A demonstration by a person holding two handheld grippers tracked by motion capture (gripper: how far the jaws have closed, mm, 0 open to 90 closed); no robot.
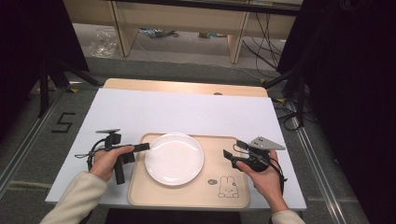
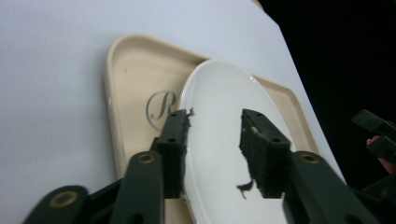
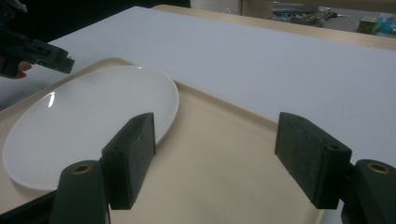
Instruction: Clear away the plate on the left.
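Resting on a white-topped table: tray, plate, two grippers

Covering most of a pale wooden table (image 1: 187,87) is a white sheet (image 1: 187,112); on its near half sits a beige tray (image 1: 187,193) with a rabbit drawing (image 1: 228,187) at its near right corner; a round white plate (image 1: 173,158) lies on the tray's left half. The left gripper (image 1: 142,147) sits at the plate's left rim, its jaws parted with the rim between them, the pads not pressing it; the right gripper (image 1: 233,151) hovers over the tray's right part with its jaws standing wide apart, nothing between them, well clear of the plate. Around the table lies grey carpet; a figure 5 (image 1: 63,122) is taped on the floor at left; black curtains hang on both sides; wooden desk legs (image 1: 122,28) and loose cables (image 1: 266,37) stand behind.
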